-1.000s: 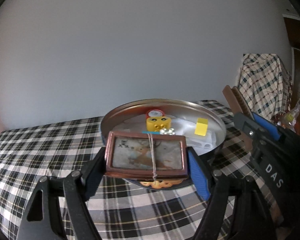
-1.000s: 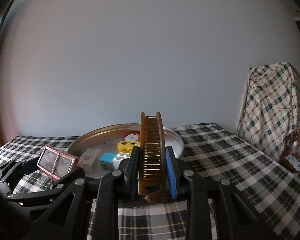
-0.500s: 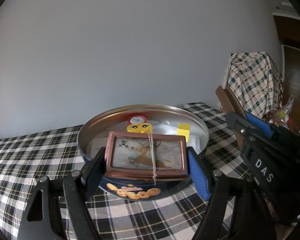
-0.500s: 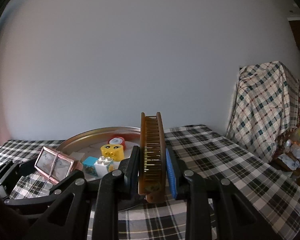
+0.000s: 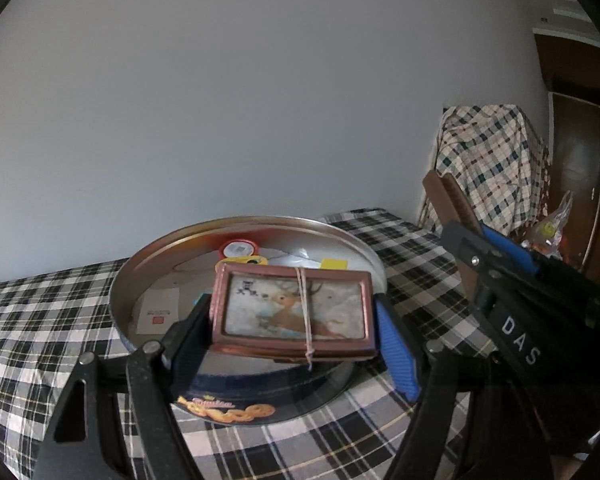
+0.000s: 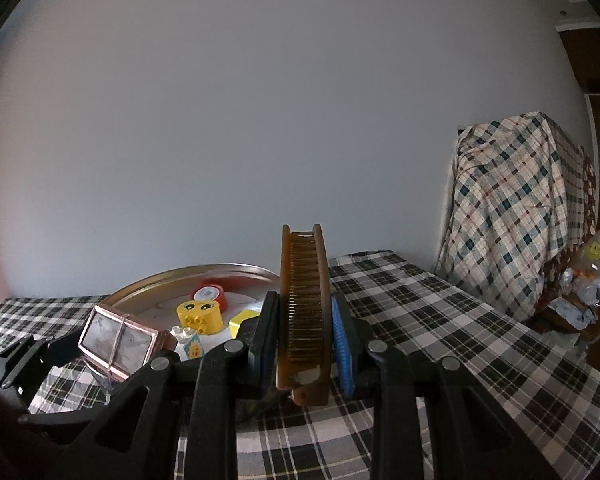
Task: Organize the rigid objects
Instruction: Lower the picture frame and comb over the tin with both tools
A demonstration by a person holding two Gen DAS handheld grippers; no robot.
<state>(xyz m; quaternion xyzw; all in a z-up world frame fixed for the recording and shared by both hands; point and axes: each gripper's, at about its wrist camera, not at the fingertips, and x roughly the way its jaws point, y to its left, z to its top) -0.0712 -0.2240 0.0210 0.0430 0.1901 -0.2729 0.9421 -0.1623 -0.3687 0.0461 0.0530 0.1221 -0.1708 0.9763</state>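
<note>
My left gripper point(image 5: 294, 328) is shut on a copper-framed deer picture tied with string point(image 5: 294, 312) and holds it over the near rim of a round cookie tin point(image 5: 148, 256). The picture also shows in the right wrist view point(image 6: 118, 336), with the tin point(image 6: 160, 282) behind it. My right gripper point(image 6: 304, 332) is shut on a brown comb point(image 6: 304, 304), held upright to the right of the tin. The comb shows at the right of the left wrist view point(image 5: 450, 204). In the tin lie a yellow face block point(image 6: 200, 312), a red-rimmed cap point(image 6: 210, 293) and a yellow cube point(image 6: 242, 320).
The table has a black-and-white plaid cloth point(image 6: 440, 320). A plaid-draped piece of furniture point(image 6: 516, 216) stands at the right with a foil-wrapped bundle point(image 6: 584, 292) in front of it. A plain grey wall is behind.
The left gripper has carried the picture forward and up over the tin's near rim. The right gripper with the comb has shifted right, so the tin sits further left in its view.
</note>
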